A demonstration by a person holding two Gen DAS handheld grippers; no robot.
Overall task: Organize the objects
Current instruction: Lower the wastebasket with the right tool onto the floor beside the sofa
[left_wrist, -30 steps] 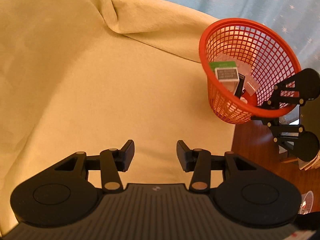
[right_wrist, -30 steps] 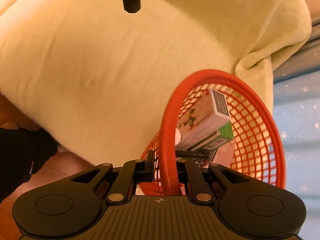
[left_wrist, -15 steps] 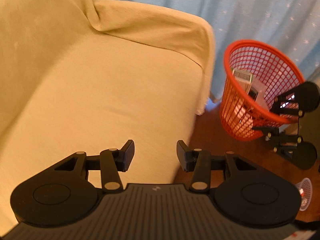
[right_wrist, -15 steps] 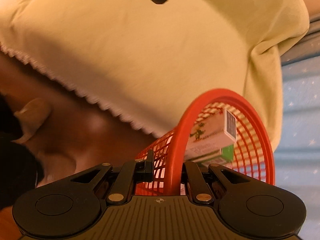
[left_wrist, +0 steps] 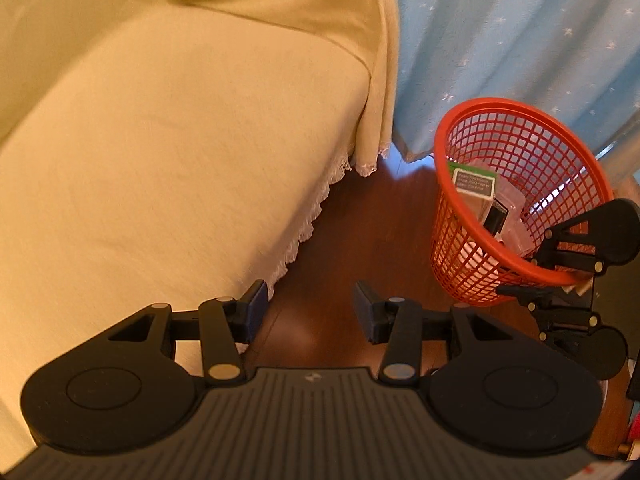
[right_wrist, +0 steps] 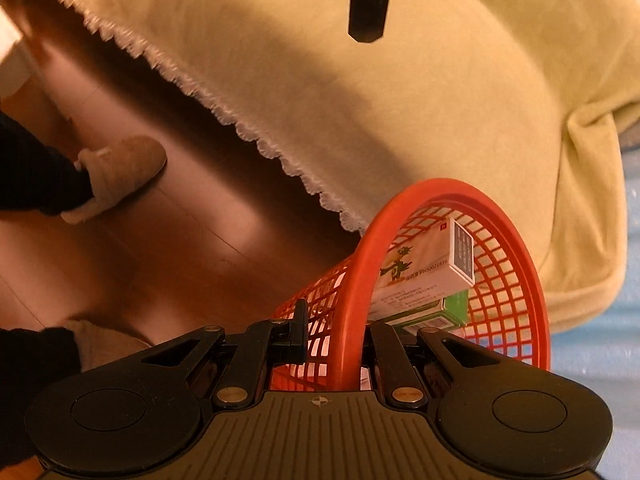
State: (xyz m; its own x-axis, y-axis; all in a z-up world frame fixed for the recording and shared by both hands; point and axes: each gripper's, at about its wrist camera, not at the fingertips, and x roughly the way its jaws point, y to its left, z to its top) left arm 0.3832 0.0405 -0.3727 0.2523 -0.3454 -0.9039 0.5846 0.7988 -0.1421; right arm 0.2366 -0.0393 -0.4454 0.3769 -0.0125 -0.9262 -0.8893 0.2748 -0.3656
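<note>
A red mesh basket point(left_wrist: 516, 152) hangs over the wooden floor beside the sofa. My right gripper point(right_wrist: 338, 332) is shut on the basket's rim point(right_wrist: 356, 300), one finger outside and one inside; it shows at the right of the left wrist view point(left_wrist: 532, 280). Inside the basket lie a white medicine box point(right_wrist: 424, 260), a green-edged box point(right_wrist: 444, 312) and a clear plastic pack point(left_wrist: 516, 216). My left gripper point(left_wrist: 308, 312) is open and empty, above the sofa's front edge and the floor.
A sofa under a cream cover point(left_wrist: 160, 140) with a lace hem point(right_wrist: 248, 132) fills the left. A blue star-patterned curtain point(left_wrist: 520, 32) hangs behind the basket. The person's feet in tan slippers point(right_wrist: 120, 172) stand on the wooden floor point(left_wrist: 360, 232).
The right gripper has carried the basket off the sofa and down beside it, over the floor. The left gripper has drawn back towards the sofa's front edge, still open.
</note>
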